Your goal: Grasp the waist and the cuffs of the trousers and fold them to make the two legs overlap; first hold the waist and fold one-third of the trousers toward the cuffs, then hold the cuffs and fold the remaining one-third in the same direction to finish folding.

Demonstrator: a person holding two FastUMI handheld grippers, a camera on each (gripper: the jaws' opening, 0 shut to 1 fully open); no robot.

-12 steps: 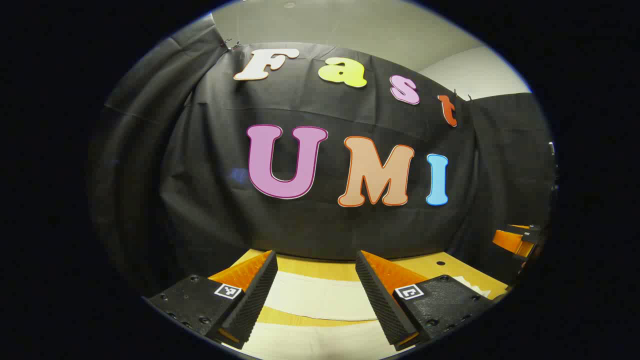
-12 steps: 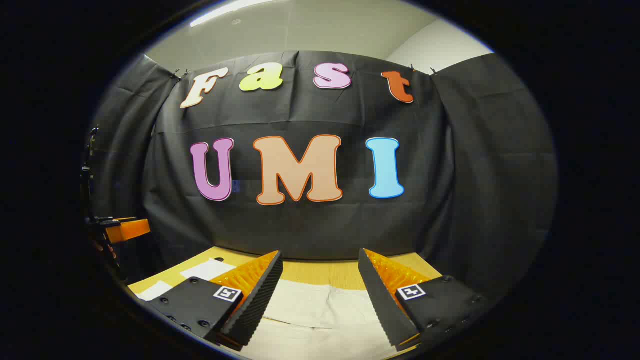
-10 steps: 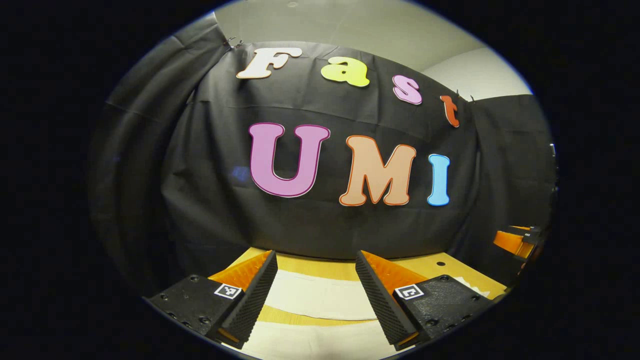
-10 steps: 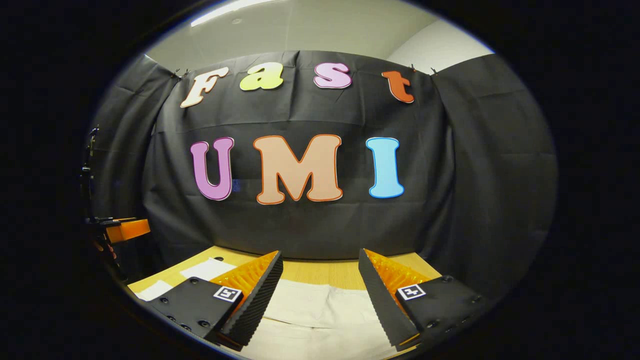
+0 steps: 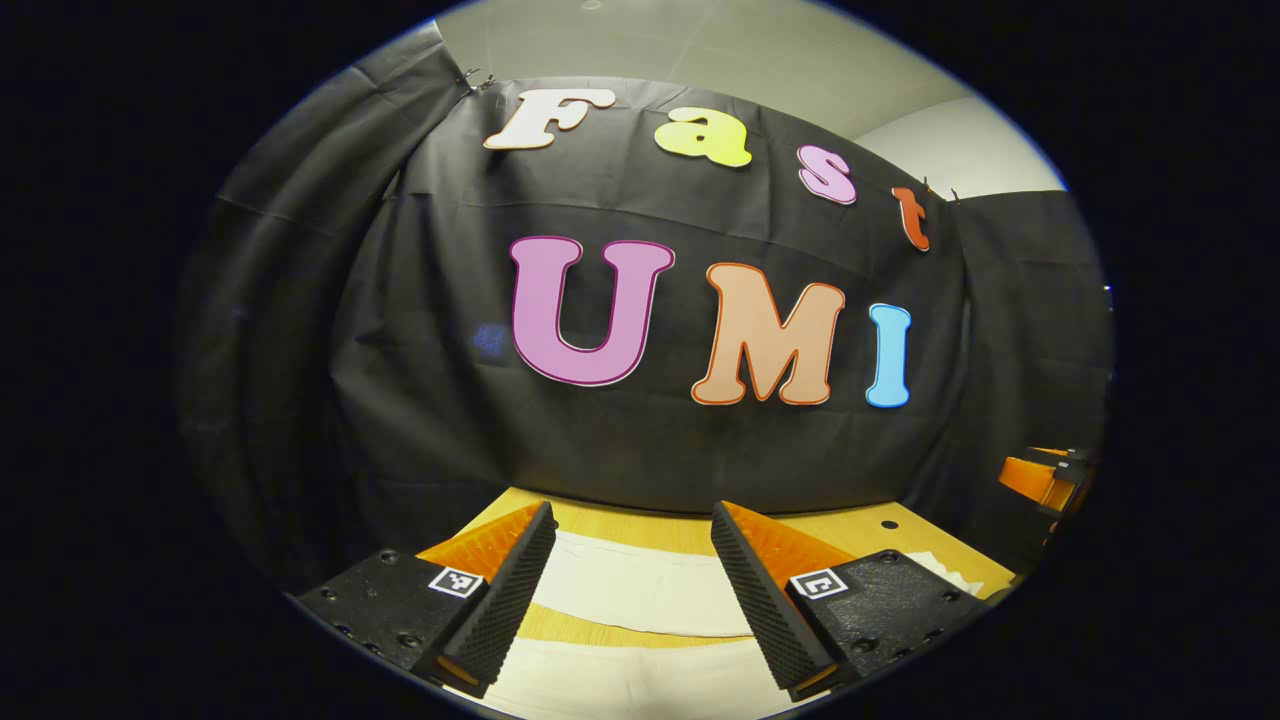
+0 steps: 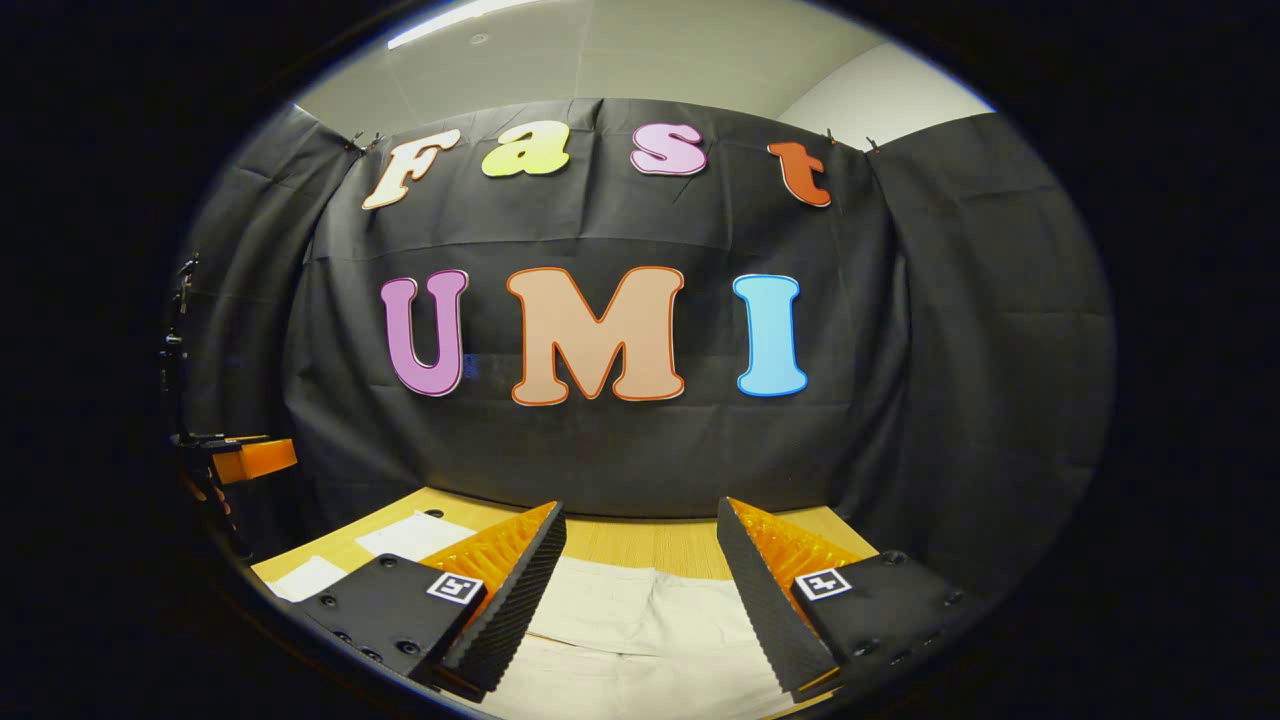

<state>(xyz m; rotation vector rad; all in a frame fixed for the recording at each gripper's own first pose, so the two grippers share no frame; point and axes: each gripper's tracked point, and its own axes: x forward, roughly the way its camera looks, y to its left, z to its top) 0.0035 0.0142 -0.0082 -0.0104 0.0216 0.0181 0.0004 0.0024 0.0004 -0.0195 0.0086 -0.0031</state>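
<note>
Trousers (image 5: 640, 590) lie flat on the table (image 5: 880, 535) under both wide-open, empty grippers (image 5: 628, 580) (image 6: 640, 580), and this soft, light cloth is probably best pinched at waist and cuffs.

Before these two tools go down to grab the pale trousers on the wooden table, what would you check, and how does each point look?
1. Left tool open, nothing between its fingers: ok.
2. Right tool open, nothing between its fingers: ok.
3. Pale cream cloth trousers lie flat on the light wooden table: ok.
4. Either tool touching the cloth: not ok; both are above it.
5. Which end is waist, which is cuffs: cannot tell.
6. White paper sheets lie clear of the trousers: ok.
</note>
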